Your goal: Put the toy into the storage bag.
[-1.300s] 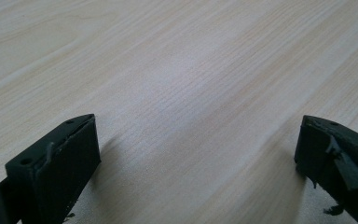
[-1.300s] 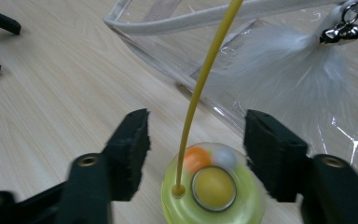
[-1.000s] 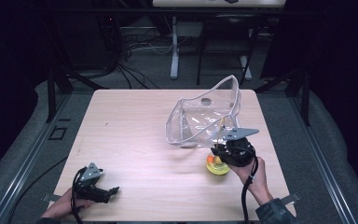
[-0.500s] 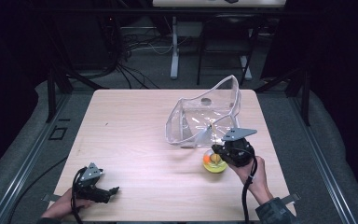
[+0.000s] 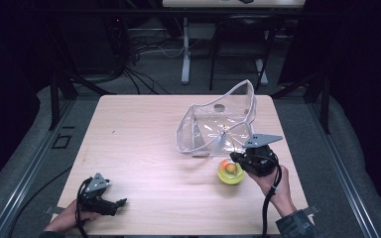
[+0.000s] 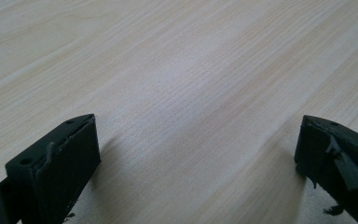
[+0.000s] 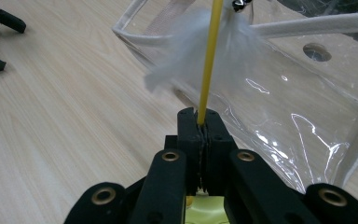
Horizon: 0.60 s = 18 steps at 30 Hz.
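Note:
My right gripper [image 5: 236, 157] is shut on a thin yellow stick [image 7: 209, 65]; its jaws press together around the stick's lower end [image 7: 199, 122]. A white feather tuft [image 7: 191, 51] hangs on the stick, seen as a pale wisp [image 5: 220, 142] against the clear plastic bag [image 5: 206, 144]. Just below the jaws sits a round yellow base with an orange ball [image 5: 230, 171]. My left gripper [image 5: 120, 203] rests on the table's near left corner, jaws wide apart over bare wood [image 6: 196, 163], nothing between them.
The clear bag [image 7: 307, 116] with white trim stands open at the table's back right, a round dark spot [image 5: 220, 106] on its far wall. The wooden table [image 5: 139, 139] has dark floor, cables and stands beyond it.
The right gripper has shifted only slightly beside the yellow base, and the feather tuft has swung a little. The left gripper has stayed where it was.

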### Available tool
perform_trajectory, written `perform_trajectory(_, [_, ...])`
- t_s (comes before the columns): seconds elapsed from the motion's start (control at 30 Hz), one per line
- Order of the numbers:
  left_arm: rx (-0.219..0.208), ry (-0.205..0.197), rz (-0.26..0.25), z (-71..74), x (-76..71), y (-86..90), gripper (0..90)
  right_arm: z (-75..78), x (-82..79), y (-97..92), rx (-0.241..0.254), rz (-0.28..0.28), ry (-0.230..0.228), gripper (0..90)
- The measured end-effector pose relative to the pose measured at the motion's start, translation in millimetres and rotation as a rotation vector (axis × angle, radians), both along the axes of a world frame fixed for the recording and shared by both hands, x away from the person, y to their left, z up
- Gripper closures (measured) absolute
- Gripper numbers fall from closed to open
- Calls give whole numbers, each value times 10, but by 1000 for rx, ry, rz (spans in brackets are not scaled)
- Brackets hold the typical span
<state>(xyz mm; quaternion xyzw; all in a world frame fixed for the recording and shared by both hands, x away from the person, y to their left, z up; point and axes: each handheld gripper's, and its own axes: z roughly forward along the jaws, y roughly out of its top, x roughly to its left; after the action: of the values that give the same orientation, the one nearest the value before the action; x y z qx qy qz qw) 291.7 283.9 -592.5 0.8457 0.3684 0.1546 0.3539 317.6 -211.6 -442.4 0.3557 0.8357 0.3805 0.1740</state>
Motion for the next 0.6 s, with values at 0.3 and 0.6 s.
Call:
perform_trajectory(0.3, [0, 0, 0, 0, 0, 0, 0, 94, -26, -115, 1, -24, -13, 882])
perform_trajectory(0.6, [0, 0, 0, 0, 0, 0, 0, 168, -36, -228, 1, -52, -14, 882])
